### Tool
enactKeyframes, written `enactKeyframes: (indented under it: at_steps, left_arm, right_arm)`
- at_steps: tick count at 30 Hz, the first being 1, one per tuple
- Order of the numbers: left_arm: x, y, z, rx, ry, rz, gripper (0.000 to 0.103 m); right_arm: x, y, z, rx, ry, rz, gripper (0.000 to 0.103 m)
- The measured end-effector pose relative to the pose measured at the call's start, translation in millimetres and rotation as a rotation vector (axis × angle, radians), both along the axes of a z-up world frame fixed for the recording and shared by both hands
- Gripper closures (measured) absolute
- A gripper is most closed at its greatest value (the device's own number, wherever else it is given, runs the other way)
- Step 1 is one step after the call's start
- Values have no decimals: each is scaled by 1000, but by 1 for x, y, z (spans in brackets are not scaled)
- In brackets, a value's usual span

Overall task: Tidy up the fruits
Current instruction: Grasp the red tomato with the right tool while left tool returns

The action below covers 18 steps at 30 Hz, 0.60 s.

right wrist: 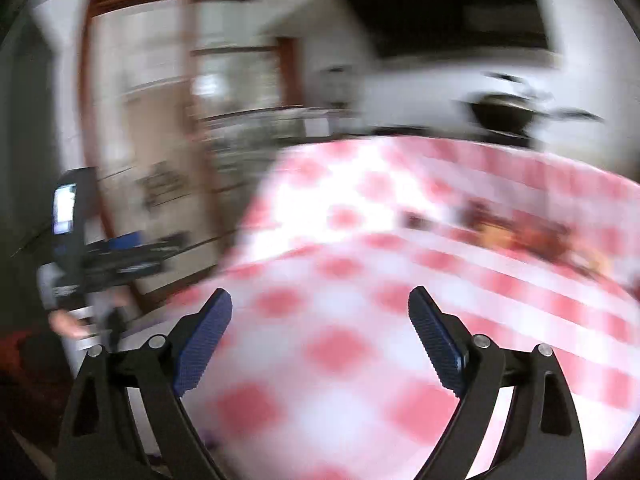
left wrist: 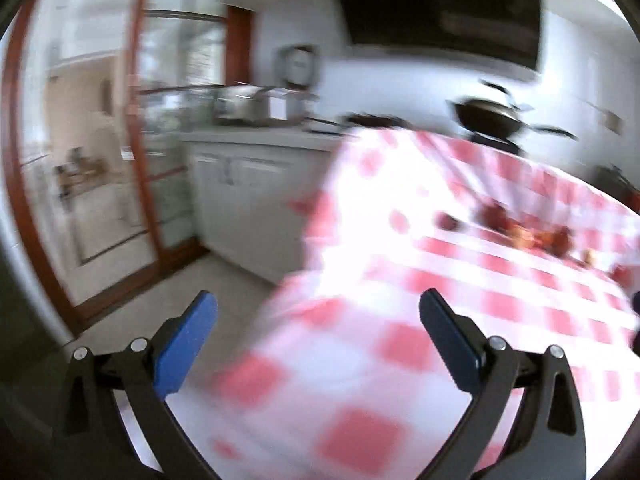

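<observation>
Red-and-white checked tablecloth; blurred dark red and orange fruits far right on it; blue pads on black gripper arms; reddish-brown door frame at left; white cabinets; black pan far behind.

A table under a red-and-white checked cloth carries a blurred cluster of reddish fruits far right.

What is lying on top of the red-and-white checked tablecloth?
On the checked tablecloth, a blurred cluster of reddish and orange fruits lies toward its far right; kinds and count are unclear. The rest looks bare. The table underneath is wholly covered by the cloth.
</observation>
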State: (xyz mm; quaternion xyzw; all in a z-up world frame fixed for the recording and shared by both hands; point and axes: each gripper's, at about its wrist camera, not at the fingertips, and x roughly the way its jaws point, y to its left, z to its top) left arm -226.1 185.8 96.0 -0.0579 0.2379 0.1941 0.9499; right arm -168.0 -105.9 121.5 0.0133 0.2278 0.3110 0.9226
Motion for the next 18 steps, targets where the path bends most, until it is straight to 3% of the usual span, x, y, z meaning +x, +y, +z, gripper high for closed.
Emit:
enactKeyframes:
  at_steps: [3,5,9,13,18]
  left_arm:
    - [43,-49,-1,-18,43,-126,2]
    - [96,-87,-10,-31,96,-218,2]
    - [176,-148,-39,-149,177,-335,2]
    - [265,-193,-69,-293,200,-338,2]
    - [326,-212,-77,-399,126,-215,2]
  right_arm:
    - [41,-58,-11,62,73,-175,16]
    - [61,-107,-23,83,114,-278,16]
    - [116,-177,-52,84,201,-478,16]
    - [168,-237,-73,174,288,-605,16]
    - [214,-274,-84,238,325,-682,16]
